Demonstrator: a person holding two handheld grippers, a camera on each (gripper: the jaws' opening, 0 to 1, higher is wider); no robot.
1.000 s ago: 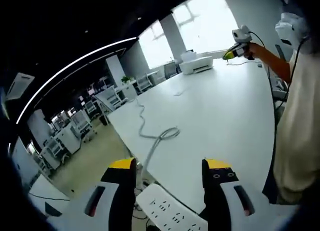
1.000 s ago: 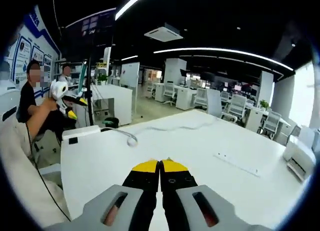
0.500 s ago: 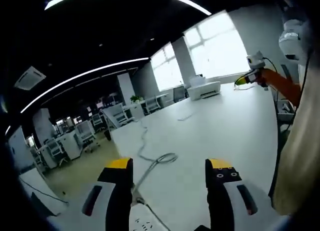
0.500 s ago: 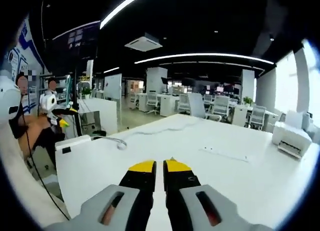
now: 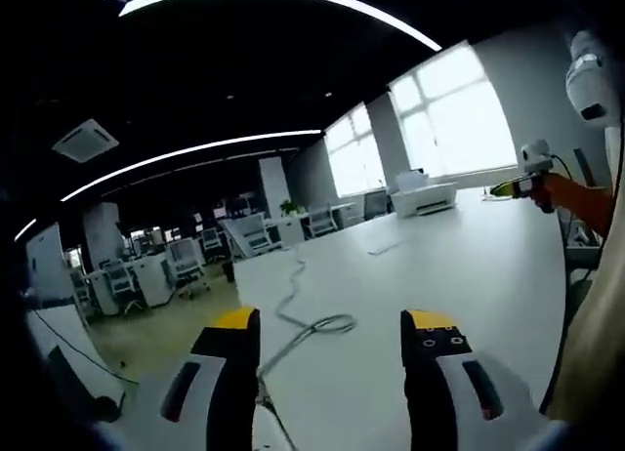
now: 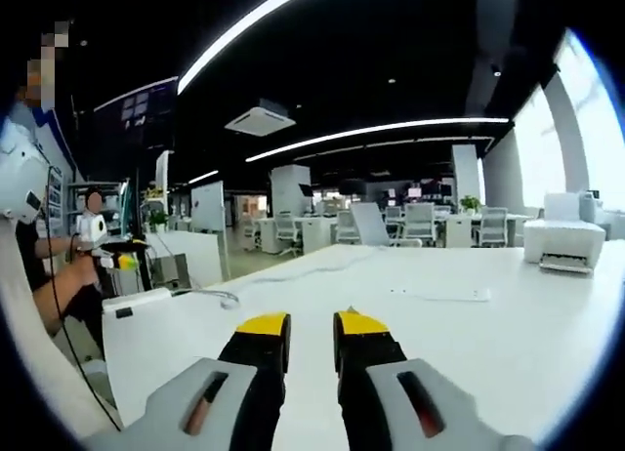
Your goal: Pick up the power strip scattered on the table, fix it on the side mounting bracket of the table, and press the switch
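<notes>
- Strip itself can't be made out now; its cable point(image 5: 311, 326) coils near the tabletop's left edge, running down betw the left gripper point(image 5: 332, 324) jaws, so strip prob lies just below that view, by the near edge
- Same cable point(image 6: 217, 296) seen from right gripper view, at the tabletop's far-left corner
- Step, as I judge it: reaching for the strip. Tip left gripper down till body shows, grab across its narrow sides, keep cable clear of jaws
- Left gripper: jaws wide apart, nothing held, pointing level along the table point(image 5: 459, 266)
- Right gripper point(image 6: 311, 326): jaws a narrow gap apart, nothing held, level over the tabletop
- Printer point(image 6: 563, 244) at the far right edge, well apart
</notes>
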